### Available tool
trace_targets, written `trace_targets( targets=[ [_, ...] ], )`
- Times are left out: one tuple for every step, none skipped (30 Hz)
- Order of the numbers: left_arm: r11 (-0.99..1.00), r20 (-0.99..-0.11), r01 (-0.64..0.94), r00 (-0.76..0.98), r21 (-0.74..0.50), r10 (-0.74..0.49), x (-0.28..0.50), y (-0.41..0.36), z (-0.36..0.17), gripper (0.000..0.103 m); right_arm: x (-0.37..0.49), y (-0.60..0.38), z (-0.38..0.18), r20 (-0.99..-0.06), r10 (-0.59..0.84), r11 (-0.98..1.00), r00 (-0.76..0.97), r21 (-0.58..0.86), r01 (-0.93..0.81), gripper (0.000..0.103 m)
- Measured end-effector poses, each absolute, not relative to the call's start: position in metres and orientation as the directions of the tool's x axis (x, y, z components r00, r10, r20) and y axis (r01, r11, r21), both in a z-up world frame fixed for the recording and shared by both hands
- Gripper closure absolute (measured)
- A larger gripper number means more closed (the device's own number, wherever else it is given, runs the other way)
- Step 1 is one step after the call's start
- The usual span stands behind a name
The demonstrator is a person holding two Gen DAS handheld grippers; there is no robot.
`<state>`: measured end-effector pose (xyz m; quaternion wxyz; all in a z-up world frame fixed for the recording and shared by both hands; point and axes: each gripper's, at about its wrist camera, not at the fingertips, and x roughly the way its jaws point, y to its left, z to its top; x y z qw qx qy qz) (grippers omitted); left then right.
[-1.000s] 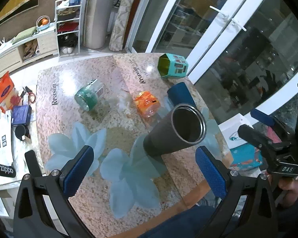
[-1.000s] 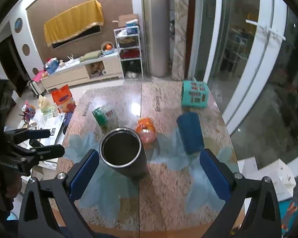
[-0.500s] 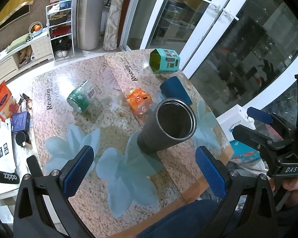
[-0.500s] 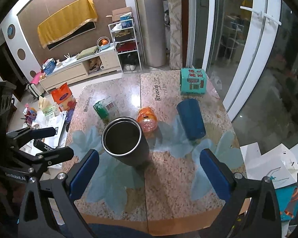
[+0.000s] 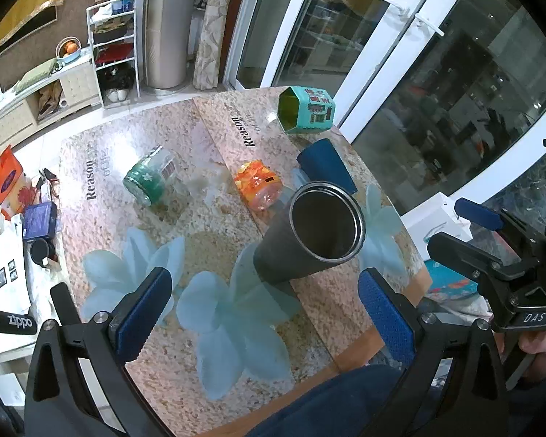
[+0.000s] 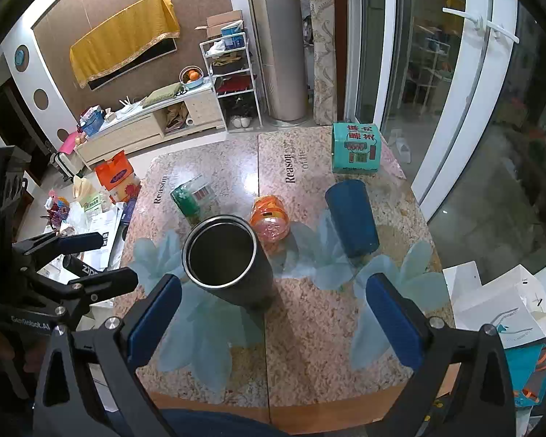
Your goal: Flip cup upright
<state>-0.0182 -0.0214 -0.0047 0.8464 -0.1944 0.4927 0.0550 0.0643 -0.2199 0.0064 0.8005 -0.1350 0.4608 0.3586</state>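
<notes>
Both grippers are wearing black triangular frames with cut-out windows and silver screws, and their fingers point(image 5: 143, 311) are carrying ribbed blue pads. The right gripper point(image 5: 469, 225) is bearing a white "DAS" label, the left gripper point(image 6: 87, 258) "GenRobot.AI" lettering. Dark blue clothing point(image 5: 331, 404) is showing below.

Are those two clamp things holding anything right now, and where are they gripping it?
Nothing is held. Both the left gripper and right gripper have open jaws, above the table; the steel cup stands upright, free.

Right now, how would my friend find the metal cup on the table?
Find the speckled table with pale blue flowers. Near its front stands the metal cup, mouth up. It is the only dark, steel-lined one; the blue cup and jars behind lie tipped over.
</notes>
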Motion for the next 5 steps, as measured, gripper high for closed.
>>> trace_targets(
  targets=[
    [0.917,-0.855,-0.285,0.509,-0.279,-0.102,-0.0172,-0.0218,-0.0050,0.000,0.0646,-0.2198,0.0061,-0.835,0.450,0.707,0.318,0.115,-0.698,0.001],
    [0.917,-0.854,-0.284,0.510,-0.280,-0.103,-0.0165,-0.0221,-0.0051,0.000,0.0644,-0.2196,0.0062,-0.834,0.451,0.706,0.317,0.116,-0.698,0.001],
    [0.918,-0.854,-0.286,0.511,-0.276,-0.097,-0.0159,-0.0229,-0.0049,0.000,0.0647,-0.2202,0.0062,-0.832,0.453,0.706,0.321,0.114,-0.699,0.001],
    [0.918,-0.855,-0.288,0.511,-0.271,-0.091,-0.0159,-0.0231,-0.0052,0.000,0.0648,-0.2205,0.0060,-0.830,0.454,0.706,0.324,0.112,-0.699,0.001],
    [0.920,-0.855,-0.290,0.511,-0.262,-0.083,-0.0154,-0.0238,-0.0047,0.000,0.0650,-0.2202,0.0059,-0.830,0.454,0.705,0.324,0.113,-0.700,0.001]
  ],
)
